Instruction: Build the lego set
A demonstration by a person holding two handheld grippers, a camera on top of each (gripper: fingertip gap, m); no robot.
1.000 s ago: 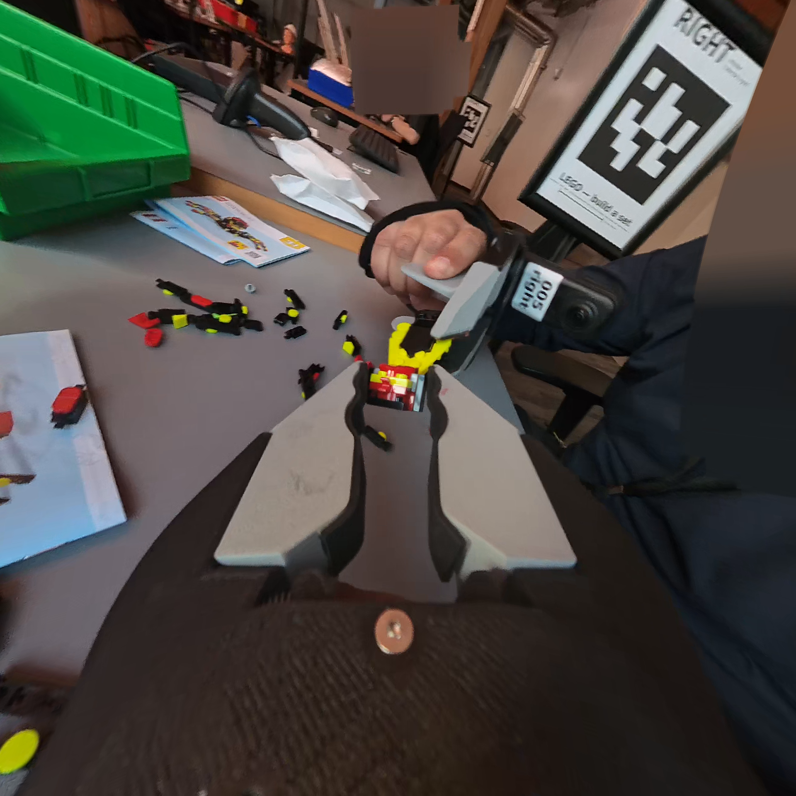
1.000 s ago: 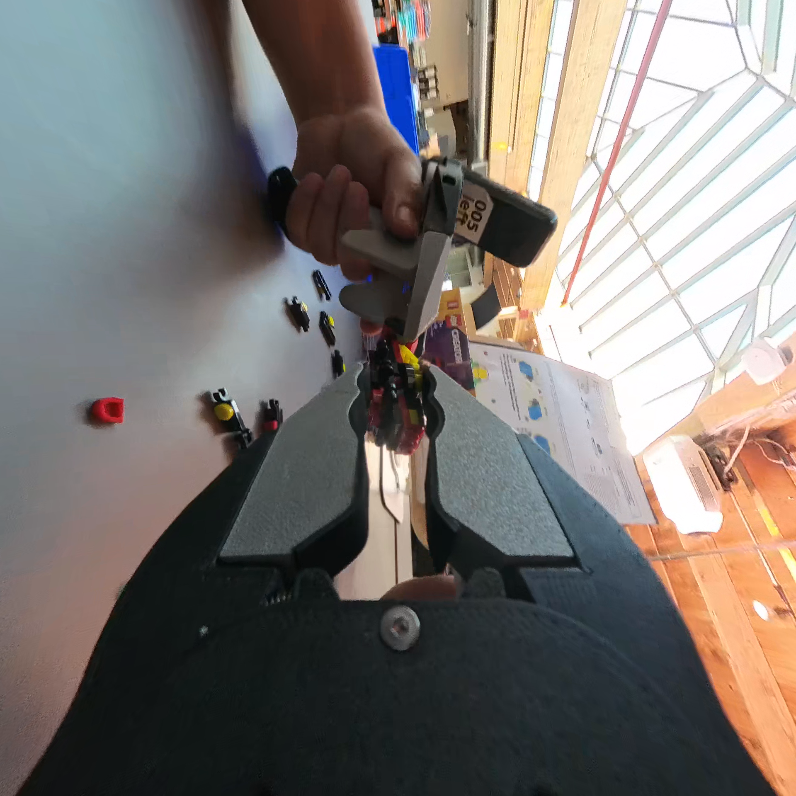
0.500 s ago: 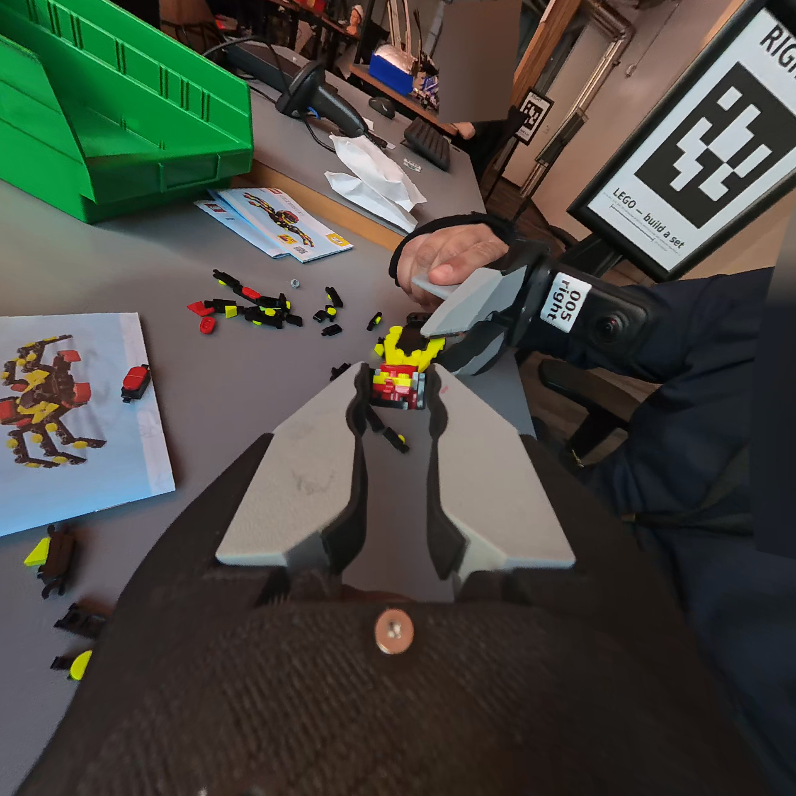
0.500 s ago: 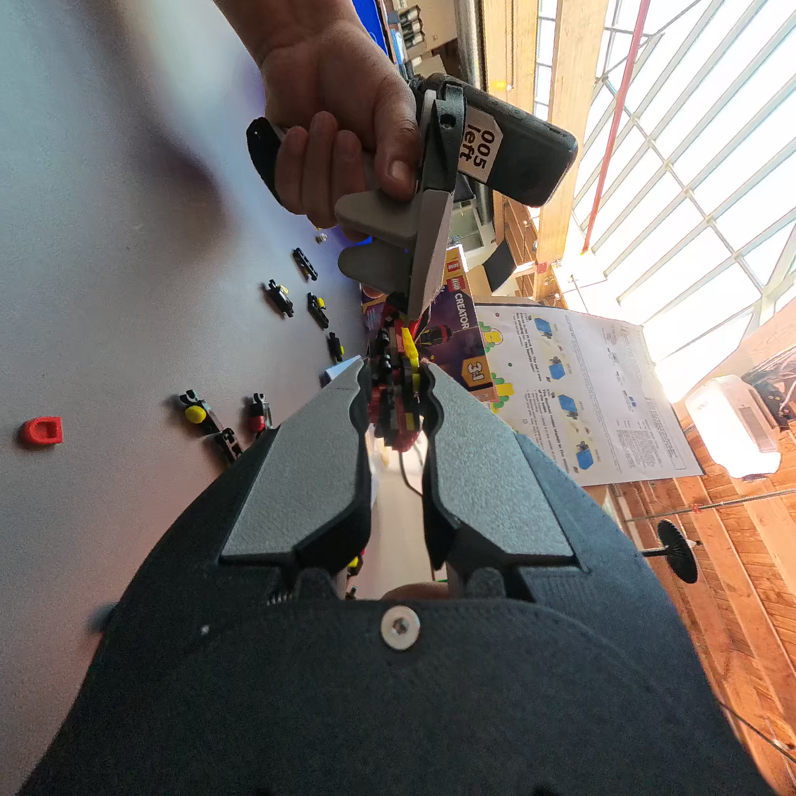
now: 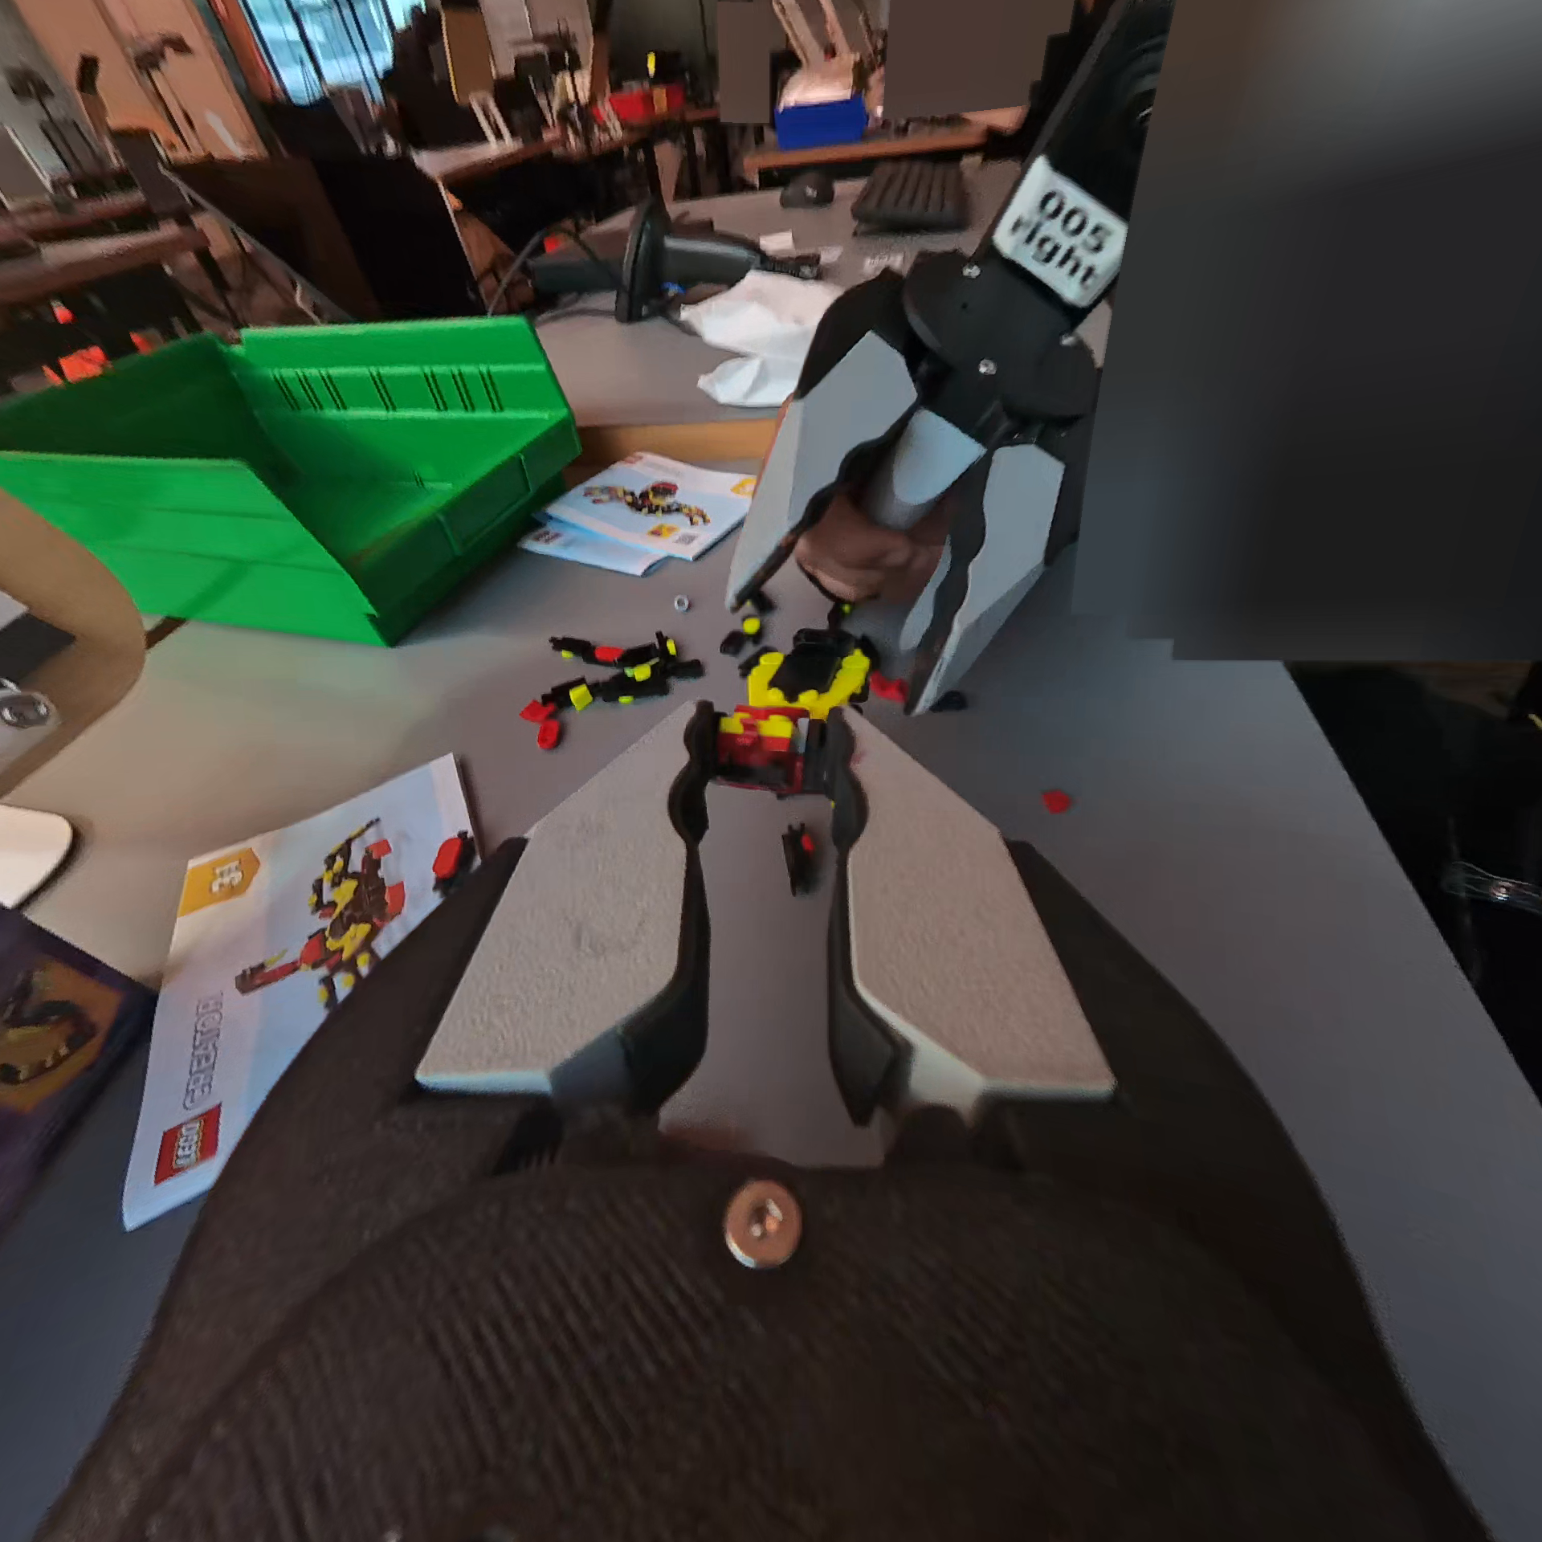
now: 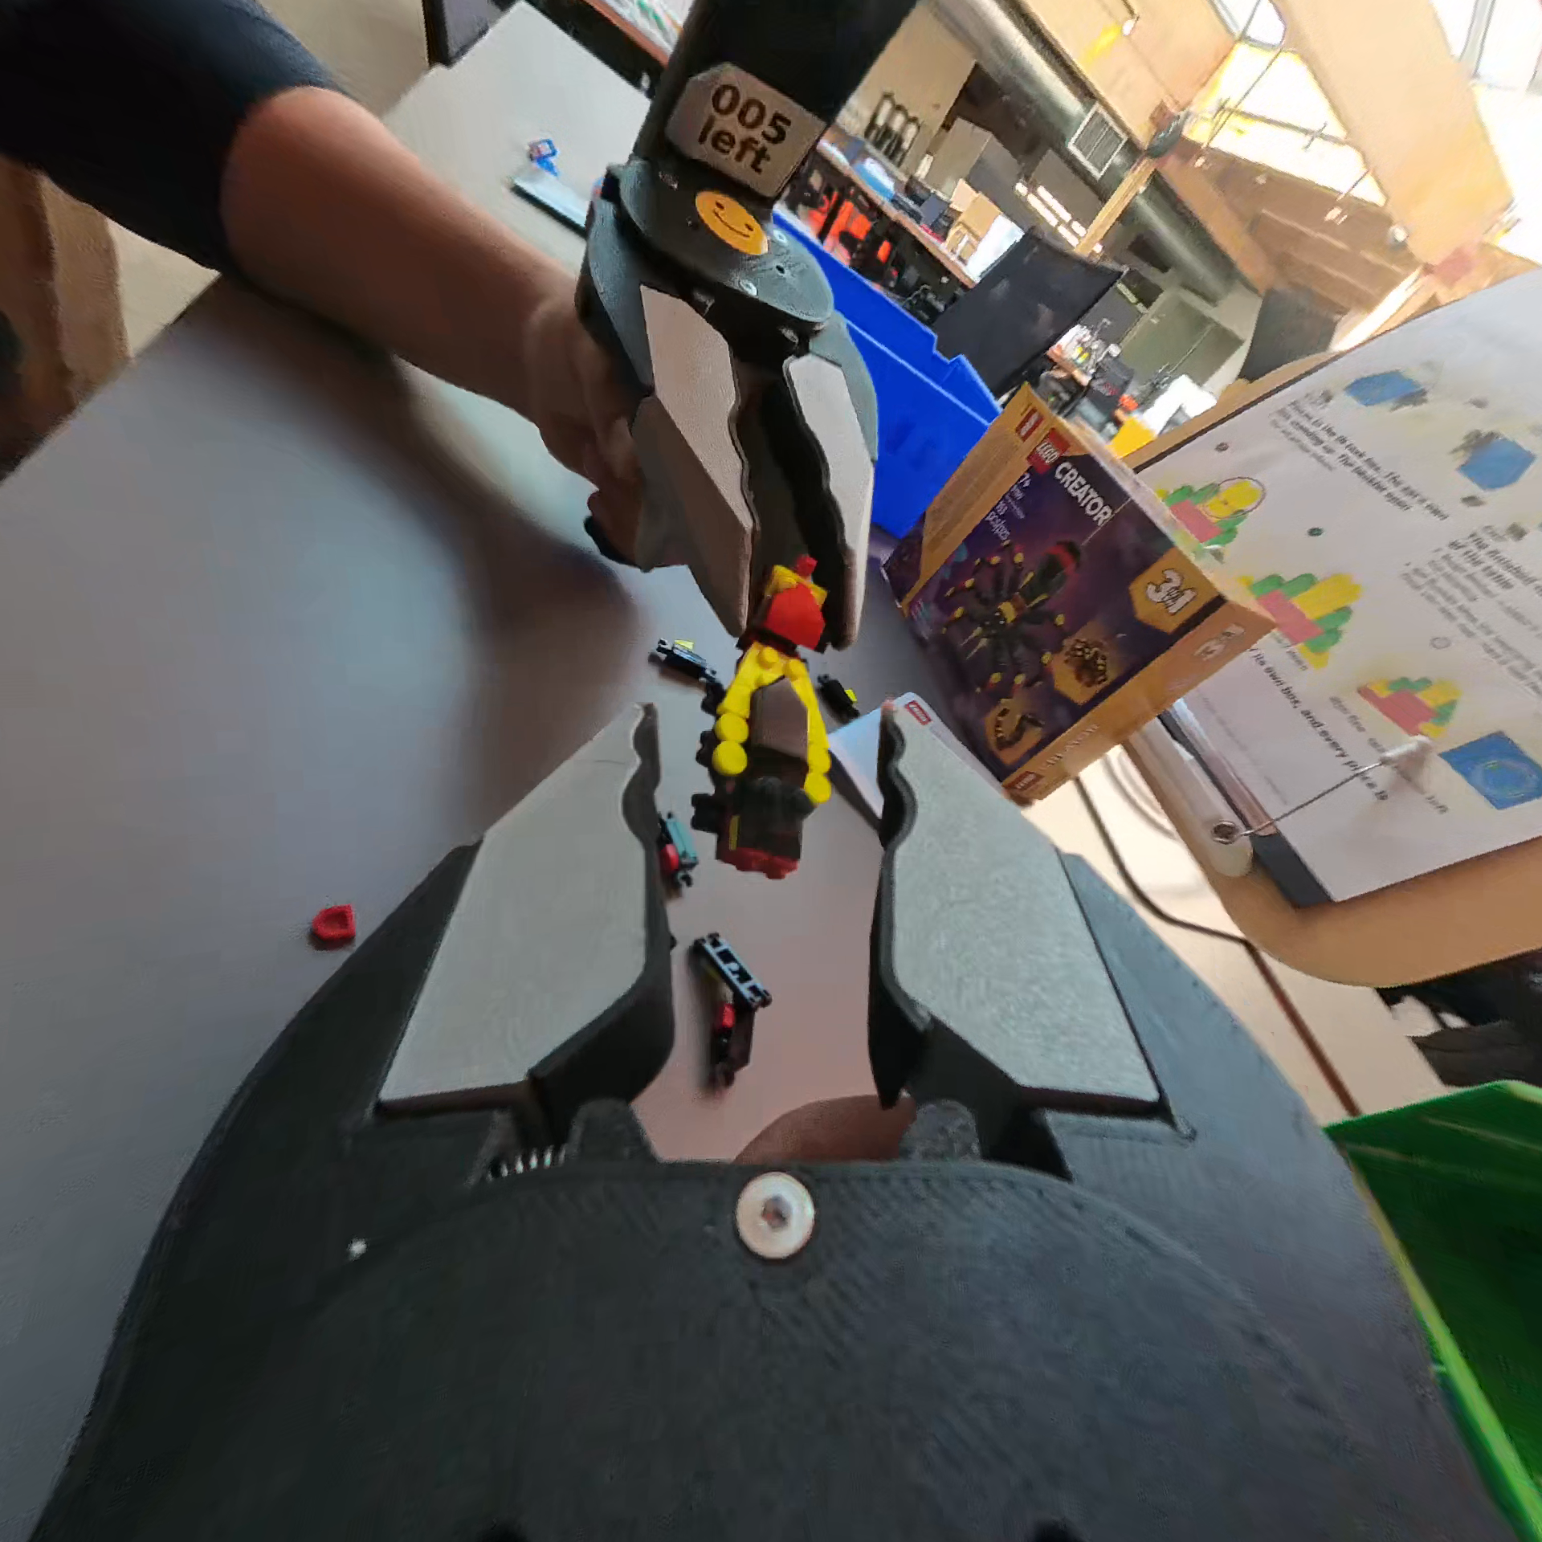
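The left gripper (image 5: 763, 738) has its fingers (image 5: 694, 751) closed on the red end of a brick model (image 5: 780, 726), pressing it from both sides and holding it above the grey surface (image 5: 1126, 918), with the yellow and black end pointing away toward the right gripper (image 6: 766, 755). The right gripper has its fingers (image 6: 641, 751) wide open, one on each side of the model's free end, and neither pad touches it. Loose black, yellow and red pieces (image 5: 613, 667) lie on the surface just beside, with a booklet (image 5: 275, 959) and a green bin (image 5: 334, 467) to the left.
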